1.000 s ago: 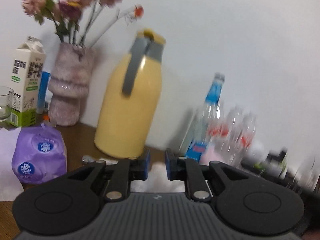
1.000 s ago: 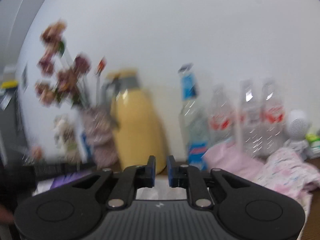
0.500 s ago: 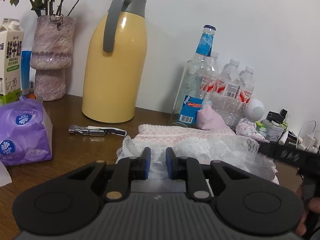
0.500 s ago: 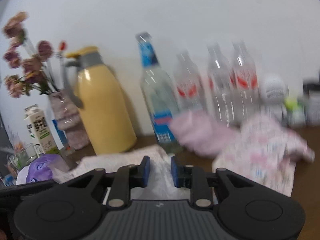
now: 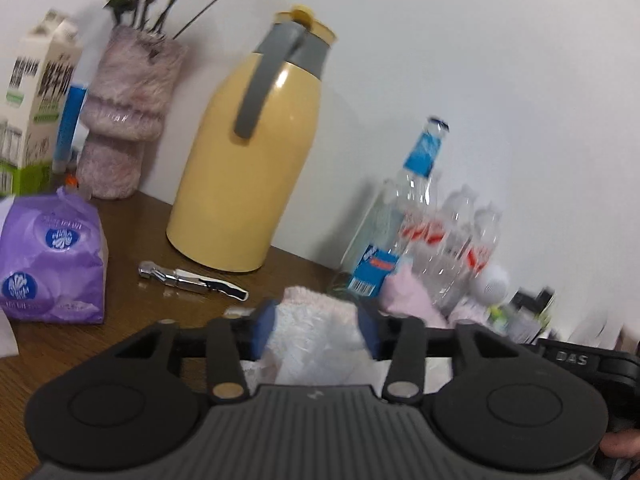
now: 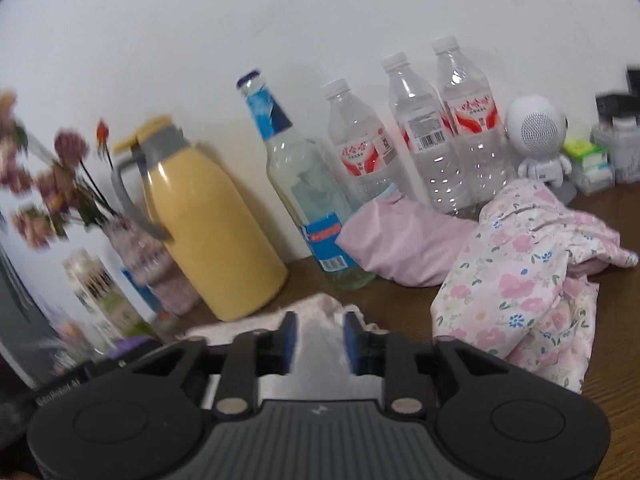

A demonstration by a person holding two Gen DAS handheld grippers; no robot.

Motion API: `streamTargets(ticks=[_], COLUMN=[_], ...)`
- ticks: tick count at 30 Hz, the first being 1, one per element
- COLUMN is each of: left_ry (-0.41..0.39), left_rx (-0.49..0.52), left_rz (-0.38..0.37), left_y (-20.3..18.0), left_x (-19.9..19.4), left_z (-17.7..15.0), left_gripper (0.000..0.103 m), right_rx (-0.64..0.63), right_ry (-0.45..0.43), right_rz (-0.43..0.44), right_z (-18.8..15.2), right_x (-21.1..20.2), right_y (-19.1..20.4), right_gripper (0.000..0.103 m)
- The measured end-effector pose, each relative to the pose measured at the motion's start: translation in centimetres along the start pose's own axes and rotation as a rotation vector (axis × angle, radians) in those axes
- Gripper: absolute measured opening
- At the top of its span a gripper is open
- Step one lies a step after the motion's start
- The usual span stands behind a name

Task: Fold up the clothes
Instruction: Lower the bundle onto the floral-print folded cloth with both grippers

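Note:
A white lace and pink knit garment (image 5: 316, 316) lies on the brown wooden table (image 5: 132, 320), in front of the yellow thermos. My left gripper (image 5: 316, 330) hovers low over its near edge. Its jaws are opening; the cloth shows between the blue pads (image 5: 264, 330), which do not press on it. In the right wrist view the same garment (image 6: 248, 322) lies under my right gripper (image 6: 320, 340). Those jaws are opening too, with cloth in the gap but not pinched. A floral pink garment (image 6: 520, 280) and a plain pink one (image 6: 400, 240) lie crumpled at the right.
A yellow thermos (image 5: 248, 168), a glass bottle (image 6: 308, 200) and plastic water bottles (image 6: 452, 140) stand along the wall. A corkscrew (image 5: 192, 280), purple tissue pack (image 5: 52, 264), vase (image 5: 124, 120) and milk carton (image 5: 36, 92) sit left. A white speaker (image 6: 536, 132) stands right.
Both pairs of jaws have gone from nearly shut to well apart, so the garment's edge is no longer pinched. Both views have tilted, and the right gripper has shifted sideways.

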State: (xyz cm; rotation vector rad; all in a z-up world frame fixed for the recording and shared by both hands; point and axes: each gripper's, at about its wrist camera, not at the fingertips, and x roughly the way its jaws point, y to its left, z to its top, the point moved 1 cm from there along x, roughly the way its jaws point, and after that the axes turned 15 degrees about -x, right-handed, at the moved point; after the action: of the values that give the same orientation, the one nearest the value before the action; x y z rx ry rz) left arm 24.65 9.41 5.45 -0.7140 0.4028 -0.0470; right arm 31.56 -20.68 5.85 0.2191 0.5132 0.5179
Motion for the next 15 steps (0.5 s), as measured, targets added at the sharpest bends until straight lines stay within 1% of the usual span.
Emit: streamTargets(ticks=[2,4,7,9,11,13,15], left_ry=[0.036,0.075,0.134,0.174,0.197,0.217,0.237], left_rx=[-0.049,-0.086,-0.153,-0.174,-0.17,-0.164,-0.157], left_rz=[0.02,0.051,0.074,0.08,0.085,0.091,0.096], left_y=[0.4,0.5,0.9,0.9,0.8,0.8,0.7], left_x=[0.2,0.3,0.2,0.3,0.6,1.0,1.4], left_z=[0.8,1.5,2.5,2.6,2.3,1.8,1.4], left_gripper=[0.054,0.058,0.063,0.064,0.067,0.067,0.067], right_rx=[0.049,0.052,0.046,0.045,0.043,0.053,0.073], right_ry=[0.038,0.072,0.122,0.138,0.162,0.185,0.177], right_rz=[0.054,0.077,0.1,0.108,0.105,0.097,0.124], right_z=[0.5,0.8,1.0,1.0,0.7,0.2,-0.2], right_x=[-0.2,-0.2,-0.2,-0.1,0.4,1.0,1.4], right_y=[-0.6,-0.5,0.0,0.3,0.6,0.6,0.5], right_gripper=[0.062,0.064,0.069,0.076,0.077,0.077,0.077])
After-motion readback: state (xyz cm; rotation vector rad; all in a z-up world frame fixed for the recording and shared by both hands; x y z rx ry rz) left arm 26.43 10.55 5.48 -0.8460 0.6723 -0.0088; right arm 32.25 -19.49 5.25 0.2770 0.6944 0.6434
